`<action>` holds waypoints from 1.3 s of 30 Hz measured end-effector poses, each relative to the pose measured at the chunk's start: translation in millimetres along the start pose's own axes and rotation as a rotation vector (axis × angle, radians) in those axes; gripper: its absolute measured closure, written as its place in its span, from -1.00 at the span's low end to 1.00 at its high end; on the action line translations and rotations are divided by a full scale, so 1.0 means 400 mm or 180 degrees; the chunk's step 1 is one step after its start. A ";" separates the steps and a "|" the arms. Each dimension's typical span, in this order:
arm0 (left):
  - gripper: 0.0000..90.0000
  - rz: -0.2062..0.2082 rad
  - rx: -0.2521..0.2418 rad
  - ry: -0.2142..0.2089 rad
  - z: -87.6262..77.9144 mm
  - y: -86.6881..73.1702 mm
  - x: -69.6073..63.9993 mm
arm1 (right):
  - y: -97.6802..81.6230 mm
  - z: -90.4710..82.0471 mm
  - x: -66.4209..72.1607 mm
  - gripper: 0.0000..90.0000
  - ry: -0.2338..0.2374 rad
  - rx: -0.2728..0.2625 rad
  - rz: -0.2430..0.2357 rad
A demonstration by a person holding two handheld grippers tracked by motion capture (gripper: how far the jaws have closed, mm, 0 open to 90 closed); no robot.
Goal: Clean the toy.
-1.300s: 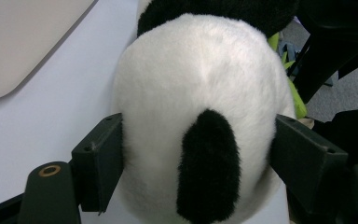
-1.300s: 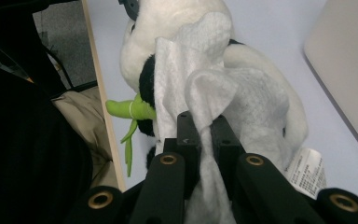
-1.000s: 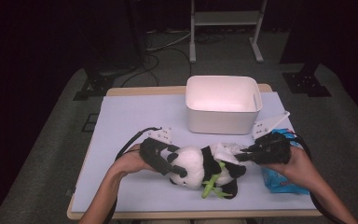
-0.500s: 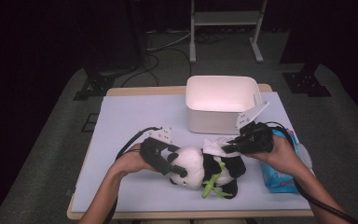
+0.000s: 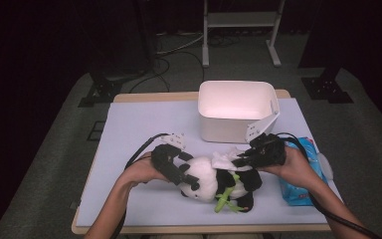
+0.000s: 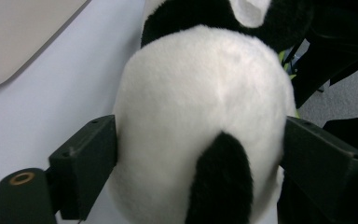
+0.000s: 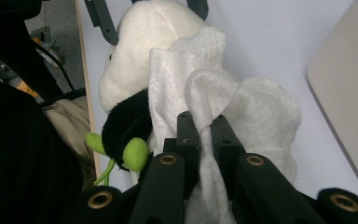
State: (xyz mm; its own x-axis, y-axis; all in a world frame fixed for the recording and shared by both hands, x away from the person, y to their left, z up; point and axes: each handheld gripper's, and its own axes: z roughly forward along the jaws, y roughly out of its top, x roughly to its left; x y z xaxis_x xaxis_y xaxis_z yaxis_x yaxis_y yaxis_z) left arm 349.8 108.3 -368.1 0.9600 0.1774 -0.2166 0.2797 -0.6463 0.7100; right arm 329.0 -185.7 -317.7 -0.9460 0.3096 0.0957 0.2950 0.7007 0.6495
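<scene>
Left half of table (image 5: 134,124): lying bare, giving a gripper open passage toward the far edge.
White bin (image 5: 238,117): standing just behind the plush panda (image 5: 214,181), blocking the far side.
Blue packet (image 5: 303,174): lying right of the panda, narrowing that side.
Near edge: a thin bare strip seeming to be running in front of the panda, though 2 forearms are crossing it.
</scene>
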 end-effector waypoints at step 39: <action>-0.33 0.0131 0.0160 -0.0079 0.038 0.088 0.007 | 0.011 -0.018 0.008 0.87 -0.0127 -0.0025 -0.0139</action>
State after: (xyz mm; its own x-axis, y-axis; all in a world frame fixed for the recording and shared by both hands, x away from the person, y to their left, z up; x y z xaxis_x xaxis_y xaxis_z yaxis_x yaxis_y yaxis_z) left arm 362.3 74.6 -354.0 0.9698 0.1320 -0.2049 0.2384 -0.6893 0.6842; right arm 326.4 -186.3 -309.1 -0.9518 0.3045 0.0371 0.2525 0.7091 0.6584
